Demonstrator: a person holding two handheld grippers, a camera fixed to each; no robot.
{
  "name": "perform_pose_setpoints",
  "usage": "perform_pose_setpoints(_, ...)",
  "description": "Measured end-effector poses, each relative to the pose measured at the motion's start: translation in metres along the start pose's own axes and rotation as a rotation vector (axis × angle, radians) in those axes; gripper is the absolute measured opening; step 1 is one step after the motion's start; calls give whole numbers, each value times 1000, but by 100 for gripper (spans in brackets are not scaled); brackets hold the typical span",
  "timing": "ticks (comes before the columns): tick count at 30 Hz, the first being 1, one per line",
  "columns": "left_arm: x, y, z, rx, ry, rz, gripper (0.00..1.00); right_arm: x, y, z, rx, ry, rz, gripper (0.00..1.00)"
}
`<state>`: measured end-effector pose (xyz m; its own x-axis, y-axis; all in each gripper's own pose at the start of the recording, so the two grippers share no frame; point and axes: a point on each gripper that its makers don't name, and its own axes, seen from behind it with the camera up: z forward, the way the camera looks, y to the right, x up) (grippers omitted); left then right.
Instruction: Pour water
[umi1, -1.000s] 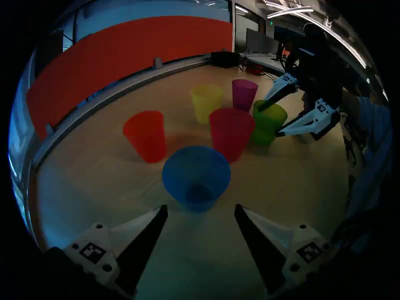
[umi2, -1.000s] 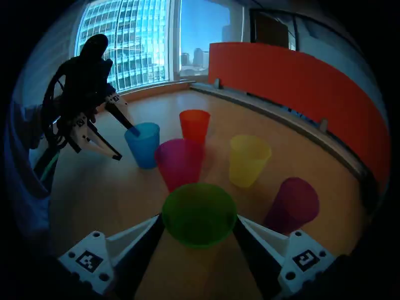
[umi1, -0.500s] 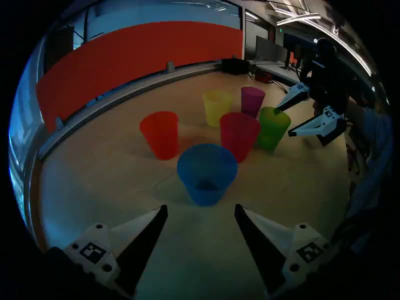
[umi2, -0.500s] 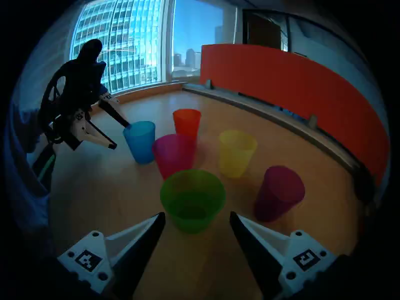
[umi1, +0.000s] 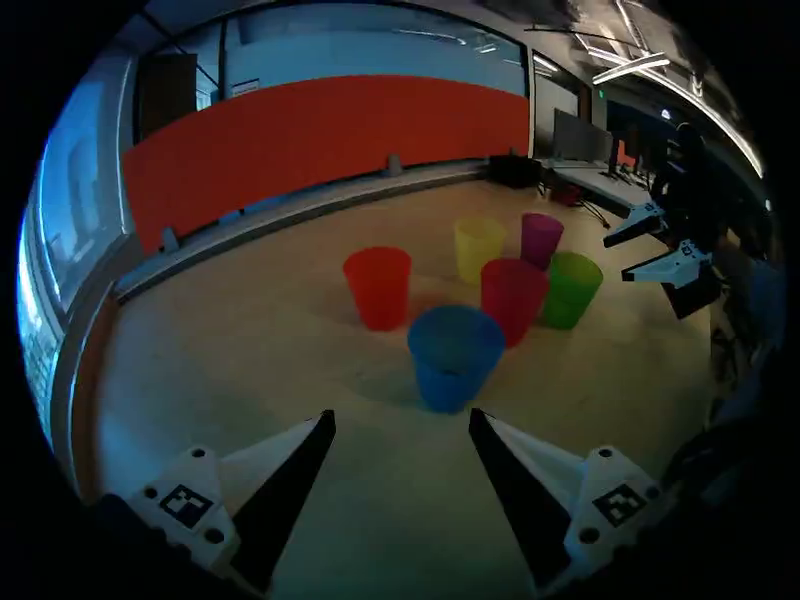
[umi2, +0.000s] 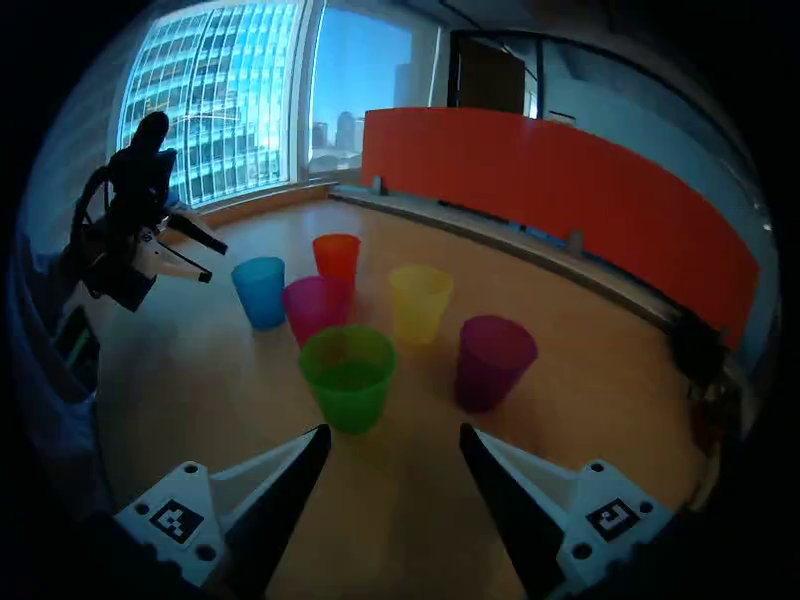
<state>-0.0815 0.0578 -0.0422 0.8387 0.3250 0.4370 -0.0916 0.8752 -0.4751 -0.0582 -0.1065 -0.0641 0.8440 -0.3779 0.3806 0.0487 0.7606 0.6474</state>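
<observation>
My left tongs (umi1: 398, 412) stand wide open with nothing between the fingers. The translucent blue plastic cup (umi1: 455, 357) sits upright on the pale wooden counter (umi1: 250, 350) just ahead of them, at about one o'clock from the gap and clear of both tips. It is a tapered tumbler, wider at the rim than at the base, and light passes through its wall. Five more cups of the same shape are grouped behind it, all upright. From the blue cup, the translucent orange-red plastic cup (umi1: 378, 287) is at eleven o'clock. The translucent pink-red plastic cup (umi1: 513, 300) is close by at one o'clock, and the translucent green plastic cup (umi1: 571, 290) is just beside that one at two o'clock. The translucent yellow plastic cup (umi1: 478, 249) and the translucent purple plastic cup (umi1: 541, 239) stand farthest back, near twelve and one. I cannot tell whether any cup holds water. In the right gripper view my right tongs (umi2: 392, 428) are also spread wide and hold nothing. The green cup stands just ahead of them at eleven o'clock, touching neither finger, with the purple cup at its three o'clock. A long red partition (umi1: 330, 130) runs along the far edge of the counter, and tall windows (umi2: 210, 100) show city towers at eleven o'clock in the right gripper view.
</observation>
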Motion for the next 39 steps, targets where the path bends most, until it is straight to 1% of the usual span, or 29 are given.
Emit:
perform_pose_setpoints(3, 6, -5, -6, 27, 42, -11, 100, 5, 7, -7, -36, 33, 27, 100)
perform_pose_setpoints(6, 14, -11, -12, 61, 88, -33, 100, 13, 14, -16, -73, 76, 59, 100)
perform_pose_setpoints(9, 25, -19, -19, 99, 146, -58, 100, 28, 24, -25, -118, 136, 86, 100)
perform_pose_setpoints(15, 47, -33, -28, 173, 266, -106, 100, 55, 50, -41, -238, 265, 131, 100)
perform_pose_setpoints(19, 60, -36, -34, 211, 339, -115, 100, 68, 64, -49, -315, 337, 151, 100)
perform_pose_setpoints(27, 85, -38, -50, 282, 485, -129, 100, 88, 84, -63, -459, 461, 156, 100)
perform_pose_setpoints(30, 89, -42, -54, 313, 519, -131, 100, 91, 91, -68, -506, 493, 163, 100)
perform_pose_setpoints(36, 94, -52, -64, 390, 565, -142, 100, 97, 101, -80, -585, 561, 199, 100)
perform_pose_setpoints(39, 94, -53, -65, 409, 580, -154, 100, 99, 106, -87, -620, 602, 218, 100)
